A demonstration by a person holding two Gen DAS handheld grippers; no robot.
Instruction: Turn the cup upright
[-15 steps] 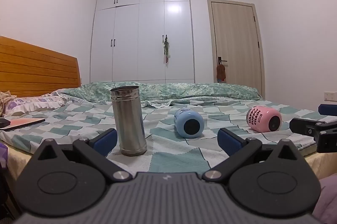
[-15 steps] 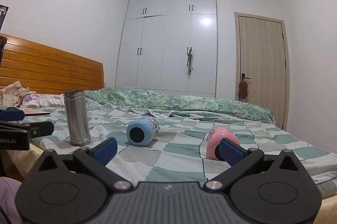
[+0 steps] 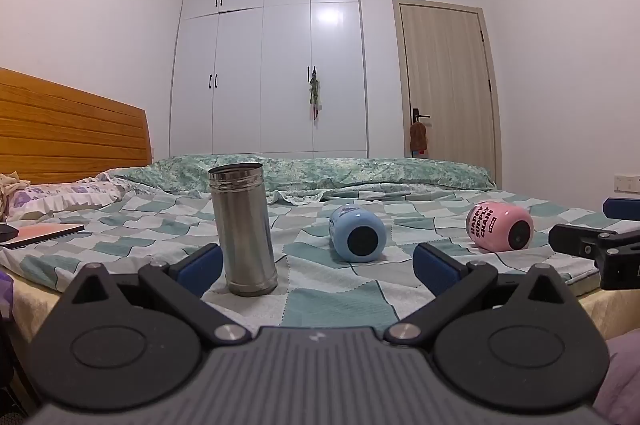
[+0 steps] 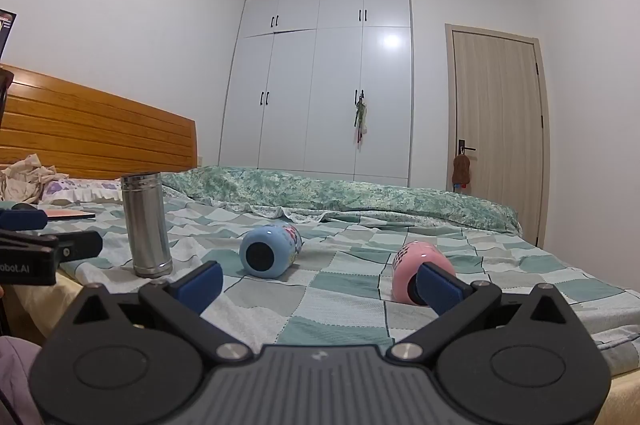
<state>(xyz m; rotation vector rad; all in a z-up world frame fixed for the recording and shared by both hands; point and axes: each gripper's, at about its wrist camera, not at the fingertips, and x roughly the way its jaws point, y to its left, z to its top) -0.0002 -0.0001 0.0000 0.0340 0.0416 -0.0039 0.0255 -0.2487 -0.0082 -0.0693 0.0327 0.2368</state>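
Observation:
A blue cup [image 3: 357, 233] lies on its side on the checked bedspread, base toward me; it also shows in the right wrist view [image 4: 270, 251]. A pink cup [image 3: 500, 226] lies on its side further right, partly behind my right finger in the right wrist view [image 4: 416, 269]. A steel flask [image 3: 243, 229] stands upright at the left, also seen in the right wrist view [image 4: 145, 223]. My left gripper [image 3: 318, 267] is open and empty at the bed's front edge. My right gripper [image 4: 320, 279] is open and empty, short of the cups.
The bed [image 3: 340, 301] has a wooden headboard [image 3: 72, 129] at left, a rolled green quilt [image 3: 340, 171] at the back, and a notebook [image 3: 40, 233] near the pillow. A white wardrobe [image 3: 272, 65] and a door [image 3: 444, 81] stand behind.
Both grippers have barely moved; the views are almost the same as half a second ago. The cups and flask have not moved.

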